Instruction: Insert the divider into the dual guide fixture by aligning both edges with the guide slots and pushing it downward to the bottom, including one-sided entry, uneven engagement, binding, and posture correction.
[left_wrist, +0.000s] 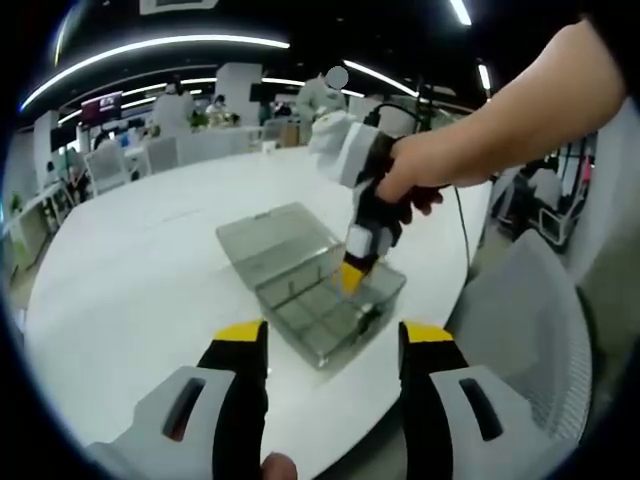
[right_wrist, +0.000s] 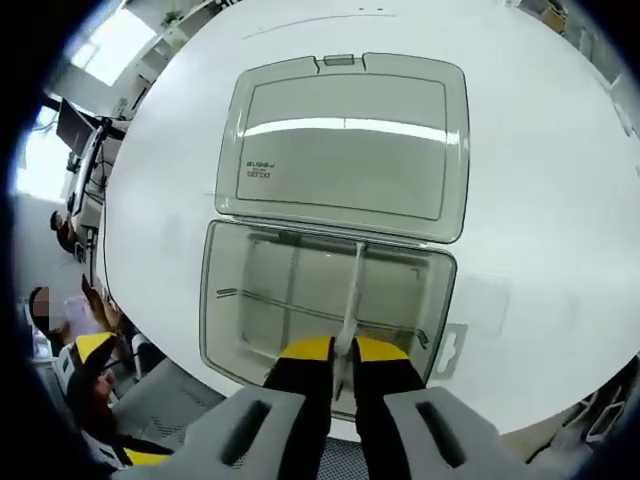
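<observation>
My right claw (right_wrist: 342, 352) was pinched nearly closed on the near end of the clear divider (right_wrist: 352, 290), which stood on edge inside the clear plastic organizer box (right_wrist: 228, 300) and ran from my fingertips toward twelve o'clock, reaching the hinge side where the open lid (right_wrist: 345, 145) lay flat on the white counter (right_wrist: 540, 180). In the left gripper view my left claw (left_wrist: 332, 345) hung wide apart with nothing in it, back from the box (left_wrist: 300, 290), while my right claw (left_wrist: 352, 272) reached down into the tray from one o'clock, gripped by my hand (left_wrist: 410, 175).
</observation>
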